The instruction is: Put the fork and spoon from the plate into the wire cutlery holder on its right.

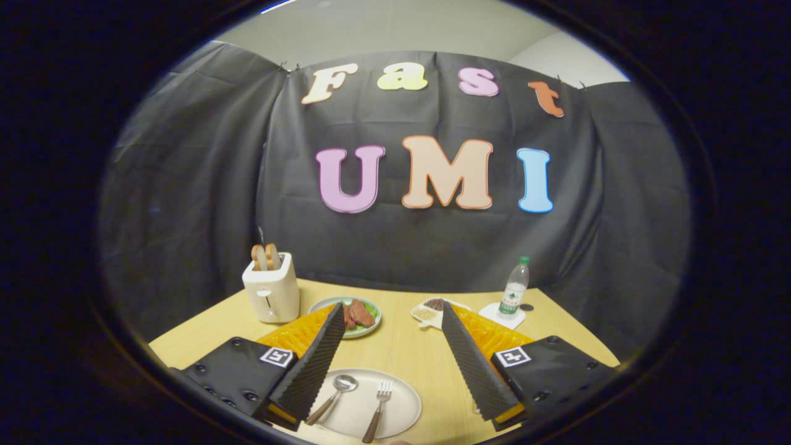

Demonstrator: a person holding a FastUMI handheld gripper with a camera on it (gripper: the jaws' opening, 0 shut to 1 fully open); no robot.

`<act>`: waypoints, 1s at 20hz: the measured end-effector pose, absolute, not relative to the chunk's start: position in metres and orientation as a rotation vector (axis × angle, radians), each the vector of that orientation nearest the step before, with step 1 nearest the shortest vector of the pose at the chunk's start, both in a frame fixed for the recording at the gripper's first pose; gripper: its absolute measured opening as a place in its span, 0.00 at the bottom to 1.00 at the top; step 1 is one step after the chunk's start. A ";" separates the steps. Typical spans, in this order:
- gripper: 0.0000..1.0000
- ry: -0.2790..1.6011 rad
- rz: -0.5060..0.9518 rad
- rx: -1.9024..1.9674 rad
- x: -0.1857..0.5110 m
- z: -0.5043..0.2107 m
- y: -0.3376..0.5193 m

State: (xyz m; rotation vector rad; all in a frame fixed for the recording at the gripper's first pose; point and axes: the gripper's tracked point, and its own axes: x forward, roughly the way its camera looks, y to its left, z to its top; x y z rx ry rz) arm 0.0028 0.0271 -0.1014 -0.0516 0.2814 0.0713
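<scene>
The gripper (392, 312) hangs above the bench (395, 349) with its fingers spread wide apart, holding nothing. Low between the fingers, nearer the left one, lies a pale round plate (405, 411). On it rest a spoon (334, 395) and a fork (378, 403), side by side and a little apart, each with a brown handle (the spoon's handle end runs close to the left finger; whether it touches cannot be told). Both pieces point their heads away from the gripper.

Beyond the left fingertip sits a small greenish plate (321, 305) carrying reddish-brown food on something green, and further left of it stands a white toaster (272, 289) with two slices of bread upright in its slots. Just beyond the right fingertip is a small white dish (429, 311) with compartments holding grain-like contents. Further right, a clear water bottle (515, 287) with a green cap stands upright on a white square coaster (494, 314), near the bench's far edge.
</scene>
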 end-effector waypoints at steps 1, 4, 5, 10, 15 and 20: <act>1.00 0.308 0.072 -0.054 0.003 -0.112 0.026; 1.00 0.401 0.089 -0.042 -0.001 -0.144 0.030; 1.00 0.432 0.092 -0.042 -0.003 -0.155 0.028; 1.00 0.550 0.094 -0.093 -0.012 -0.198 0.027; 1.00 0.678 0.111 -0.104 -0.023 -0.243 0.029; 1.00 0.776 0.115 -0.098 -0.032 -0.271 0.030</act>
